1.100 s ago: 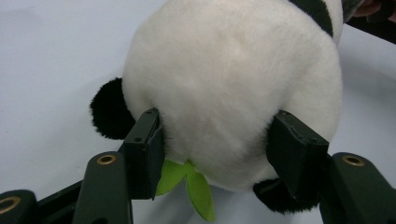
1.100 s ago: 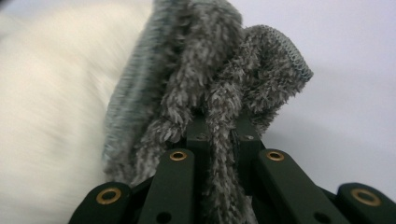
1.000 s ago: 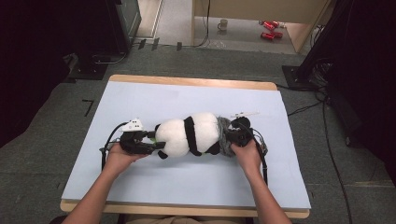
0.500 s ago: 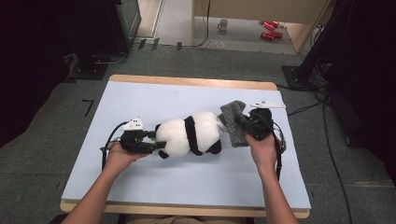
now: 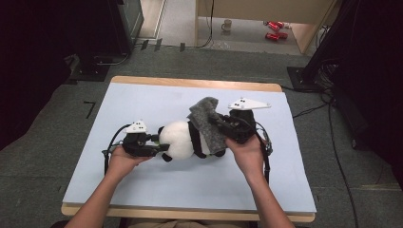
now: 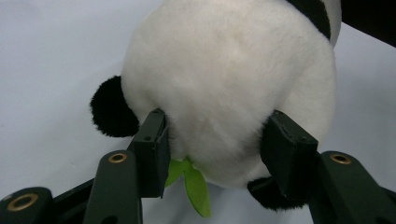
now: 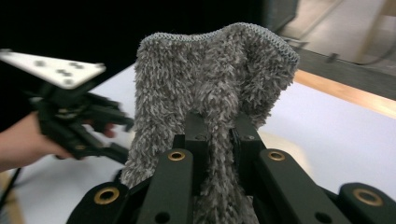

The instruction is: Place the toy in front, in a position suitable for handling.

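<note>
A black-and-white panda plush (image 5: 183,140) lies on its side in the middle of the table. My left gripper (image 5: 156,142) has its jaws around the white head (image 6: 224,70). Both pads press into the fur, and the jaws have just been closing on it. A green felt leaf (image 6: 194,182) sticks out below the head. My right gripper (image 5: 222,124) is shut on a grey fuzzy knitted cloth (image 5: 205,118), held raised over the panda's far end. In the right gripper view the cloth (image 7: 210,70) stands up between the pinching fingers (image 7: 198,135).
The table carries a light blue mat (image 5: 142,99) with a wooden rim at the back (image 5: 190,83). Cables trail from both grippers across the mat. On the floor beyond stand a mug (image 5: 227,24), red cans (image 5: 273,29) and dark equipment stands at both sides.
My right gripper has risen and swung away from the panda's end, pulling the grey cloth up with it. The left hand has stayed put at the head.
</note>
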Action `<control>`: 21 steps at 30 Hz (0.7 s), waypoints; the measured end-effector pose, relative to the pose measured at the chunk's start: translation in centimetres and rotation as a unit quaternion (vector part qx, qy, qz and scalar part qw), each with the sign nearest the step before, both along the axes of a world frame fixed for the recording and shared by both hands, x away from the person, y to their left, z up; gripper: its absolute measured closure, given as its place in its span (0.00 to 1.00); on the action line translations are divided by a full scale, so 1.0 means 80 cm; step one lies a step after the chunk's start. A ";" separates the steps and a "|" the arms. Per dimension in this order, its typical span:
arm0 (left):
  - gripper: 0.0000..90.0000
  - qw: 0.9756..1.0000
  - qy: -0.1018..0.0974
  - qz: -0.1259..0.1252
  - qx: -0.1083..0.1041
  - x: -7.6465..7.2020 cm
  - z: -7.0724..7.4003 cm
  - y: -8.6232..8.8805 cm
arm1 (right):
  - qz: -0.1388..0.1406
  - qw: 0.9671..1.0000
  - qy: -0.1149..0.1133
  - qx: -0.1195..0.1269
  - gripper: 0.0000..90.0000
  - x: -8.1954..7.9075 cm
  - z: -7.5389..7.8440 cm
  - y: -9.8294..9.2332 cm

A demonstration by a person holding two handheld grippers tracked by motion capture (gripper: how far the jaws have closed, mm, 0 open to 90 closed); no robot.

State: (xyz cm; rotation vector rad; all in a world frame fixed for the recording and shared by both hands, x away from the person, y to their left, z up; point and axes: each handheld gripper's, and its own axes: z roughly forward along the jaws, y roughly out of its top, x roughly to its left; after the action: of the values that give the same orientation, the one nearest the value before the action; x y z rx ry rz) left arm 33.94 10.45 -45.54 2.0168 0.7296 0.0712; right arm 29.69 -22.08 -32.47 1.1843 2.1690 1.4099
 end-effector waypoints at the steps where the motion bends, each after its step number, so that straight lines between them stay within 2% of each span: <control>1: 0.52 1.000 0.000 0.001 -0.001 0.000 0.000 0.000 | 0.010 1.000 0.001 0.002 0.90 -0.002 0.000 0.007; 2: 0.52 1.000 0.001 0.002 -0.003 0.000 0.000 0.000 | 0.031 0.999 0.004 0.006 0.90 -0.005 -0.001 0.021; 4: 0.52 1.000 0.002 0.003 -0.003 0.000 0.000 0.000 | 0.038 0.999 0.005 0.006 0.90 -0.007 -0.002 0.027; 8: 0.52 1.000 0.003 0.005 -0.003 -0.001 0.000 0.000 | 0.076 0.997 0.015 0.009 0.90 -0.017 -0.013 0.059; 9: 0.52 1.000 0.004 0.004 -0.004 0.000 0.000 0.000 | 0.092 0.996 0.022 0.005 0.90 -0.019 -0.022 0.072; 12: 0.52 1.000 0.008 0.004 -0.006 0.001 0.000 0.001 | 0.102 0.994 0.033 0.003 0.90 -0.020 -0.032 0.082; 14: 0.53 1.000 0.008 0.004 -0.007 0.002 0.000 0.001 | 0.108 0.993 0.044 -0.003 0.90 -0.020 -0.045 0.091; 15: 0.53 1.000 0.008 0.004 -0.007 0.002 0.000 0.001 | 0.112 0.992 0.056 -0.001 0.90 -0.017 -0.058 0.095; 17: 0.53 1.000 0.009 0.004 -0.007 0.001 0.000 0.001 | 0.112 0.992 0.062 0.002 0.90 -0.016 -0.064 0.096; 21: 0.54 1.000 0.008 0.005 -0.005 0.001 0.001 0.000 | 0.111 0.991 0.078 -0.009 0.90 -0.010 -0.094 0.104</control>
State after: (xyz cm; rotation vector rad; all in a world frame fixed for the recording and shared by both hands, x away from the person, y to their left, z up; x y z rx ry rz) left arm 33.98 10.45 -45.46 2.0072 0.7489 0.0563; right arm 28.91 -13.80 -39.96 1.1083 2.4836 1.4208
